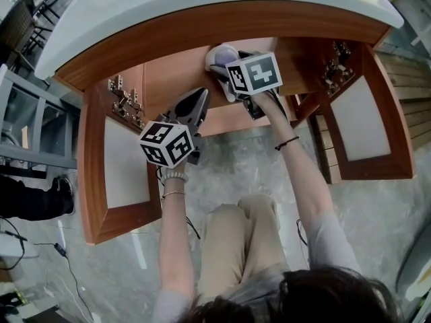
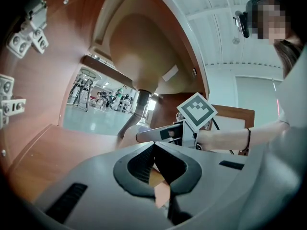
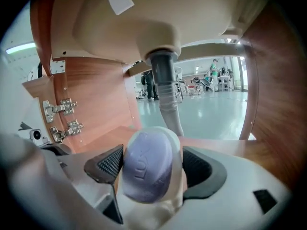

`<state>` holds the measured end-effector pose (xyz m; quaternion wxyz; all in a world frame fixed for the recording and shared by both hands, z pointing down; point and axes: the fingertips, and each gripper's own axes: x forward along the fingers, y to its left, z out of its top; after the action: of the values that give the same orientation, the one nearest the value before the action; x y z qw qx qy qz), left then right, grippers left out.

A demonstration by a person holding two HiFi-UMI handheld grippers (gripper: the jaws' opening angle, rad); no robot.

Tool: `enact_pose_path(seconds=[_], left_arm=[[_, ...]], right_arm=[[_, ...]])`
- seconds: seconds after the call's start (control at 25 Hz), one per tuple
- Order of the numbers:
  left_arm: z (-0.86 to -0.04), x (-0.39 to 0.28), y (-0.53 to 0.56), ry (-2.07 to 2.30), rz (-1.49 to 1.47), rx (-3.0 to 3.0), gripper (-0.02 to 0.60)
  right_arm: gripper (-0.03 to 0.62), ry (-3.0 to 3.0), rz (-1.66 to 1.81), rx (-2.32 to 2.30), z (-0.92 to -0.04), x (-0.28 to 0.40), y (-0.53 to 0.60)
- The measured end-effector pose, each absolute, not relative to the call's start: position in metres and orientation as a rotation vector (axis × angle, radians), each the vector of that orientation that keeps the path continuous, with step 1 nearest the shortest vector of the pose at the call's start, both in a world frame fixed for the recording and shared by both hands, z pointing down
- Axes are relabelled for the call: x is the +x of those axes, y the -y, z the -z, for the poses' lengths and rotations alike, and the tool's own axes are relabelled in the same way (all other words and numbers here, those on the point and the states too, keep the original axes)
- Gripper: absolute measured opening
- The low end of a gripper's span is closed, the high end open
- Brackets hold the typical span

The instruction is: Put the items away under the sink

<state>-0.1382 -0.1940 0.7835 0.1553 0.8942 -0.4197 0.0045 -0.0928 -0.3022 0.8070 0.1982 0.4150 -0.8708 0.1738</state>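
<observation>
A white bottle with a lavender cap stands between the pads of my right gripper, which is shut on it. In the head view the bottle is just inside the open wooden sink cabinet, with my right gripper reaching in behind it. Lower and to the left, my left gripper hovers at the cabinet's front edge. Its jaws are shut with nothing between them. The left gripper view also catches the right gripper from the side.
The grey drain pipe hangs from the basin underside straight ahead of the bottle. Both cabinet doors stand wide open, the left door and the right door, with metal hinges on the side walls. The white sink top overhangs the cabinet.
</observation>
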Motion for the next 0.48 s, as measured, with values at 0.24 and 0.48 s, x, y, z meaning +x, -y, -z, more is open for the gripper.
enact_pose_path(seconds=[0.24, 0.48], left_arm=[[-0.7869, -0.1351, 0.1931, 1.199, -0.023, 2.56, -0.003], [-0.7814, -0.1329, 0.1896, 1.197, -0.034, 2.546, -0.003]], right_arm=[[0.402, 2.449, -0.419, 1.153, -0.8046, -0.0934, 0.3022], [0.402, 2.449, -0.349, 1.155, -0.7972, -0.0919, 0.2977]])
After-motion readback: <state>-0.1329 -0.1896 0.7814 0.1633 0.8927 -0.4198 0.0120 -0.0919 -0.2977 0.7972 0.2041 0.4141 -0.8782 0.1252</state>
